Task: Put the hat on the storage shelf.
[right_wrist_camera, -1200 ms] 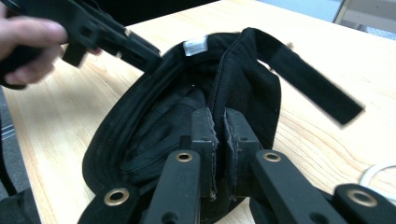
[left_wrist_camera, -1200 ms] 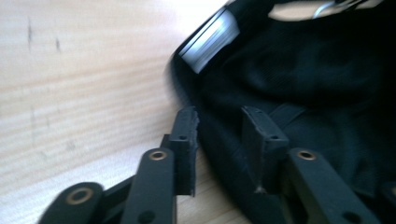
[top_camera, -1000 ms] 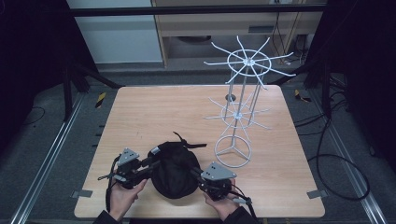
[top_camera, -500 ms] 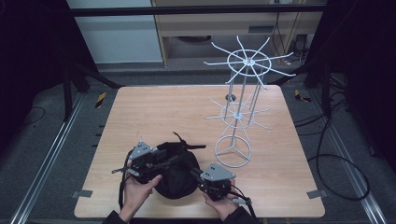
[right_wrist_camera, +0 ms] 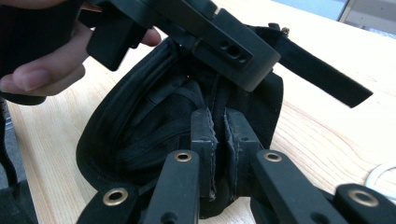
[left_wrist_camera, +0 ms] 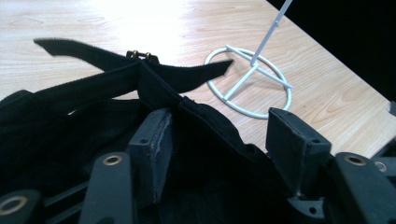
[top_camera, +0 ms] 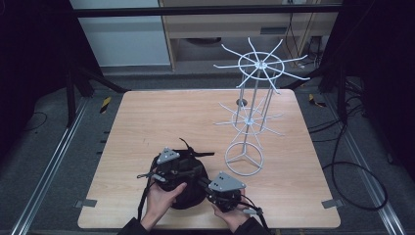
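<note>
A black fabric cap (top_camera: 183,188), soft and crumpled with webbing straps (one buckled), lies just beside the white wire rack (top_camera: 247,122). The right gripper (right_wrist_camera: 219,128) pinches its edge; the left gripper (left_wrist_camera: 219,140), jaws just opened, straddles the fabric unclamped.
</note>
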{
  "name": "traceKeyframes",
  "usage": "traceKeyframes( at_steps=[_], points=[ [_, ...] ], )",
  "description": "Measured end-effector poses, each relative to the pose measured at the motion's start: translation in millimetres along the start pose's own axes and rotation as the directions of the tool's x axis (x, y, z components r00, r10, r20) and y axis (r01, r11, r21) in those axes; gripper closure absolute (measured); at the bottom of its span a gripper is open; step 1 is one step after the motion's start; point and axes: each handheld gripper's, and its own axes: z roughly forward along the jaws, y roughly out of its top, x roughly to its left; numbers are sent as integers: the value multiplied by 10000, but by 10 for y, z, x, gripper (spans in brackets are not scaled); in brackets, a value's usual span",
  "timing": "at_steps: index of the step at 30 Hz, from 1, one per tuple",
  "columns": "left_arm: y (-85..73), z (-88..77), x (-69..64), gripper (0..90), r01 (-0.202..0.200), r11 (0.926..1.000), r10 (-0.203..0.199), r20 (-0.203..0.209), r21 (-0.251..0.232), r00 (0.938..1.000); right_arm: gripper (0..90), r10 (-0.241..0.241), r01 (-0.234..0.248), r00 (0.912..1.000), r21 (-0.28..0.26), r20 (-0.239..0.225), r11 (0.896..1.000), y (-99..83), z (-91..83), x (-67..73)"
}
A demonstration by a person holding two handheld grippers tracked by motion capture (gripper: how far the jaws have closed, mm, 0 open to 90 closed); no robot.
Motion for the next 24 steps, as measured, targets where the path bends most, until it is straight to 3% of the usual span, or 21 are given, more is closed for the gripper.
traceKeyframes(
  at_steps=[5, 12, 18, 24],
  points=[
    [1, 6, 11, 547, 371, 9991, -372, 26, 189, 9993, 836, -47, 48, 10000, 97, -75, 9999, -9, 17, 14],
    [-15, -17, -15, 801, 363, 9993, -362, -125, 95, 9993, 825, 14, -8, 9996, 209, -290, 9998, -18, 37, 41],
    [-29, -37, -15, 837, 308, 9995, -308, 16, -22, 9995, 788, 218, -211, 9982, 119, -562, 9997, -7, 15, 22],
    [-3, -123, 22, 843, 338, 9987, -336, 40, -385, 9994, 678, 444, -465, 9932, -176, -1072, 9988, 42, -106, -7]
  ],
)
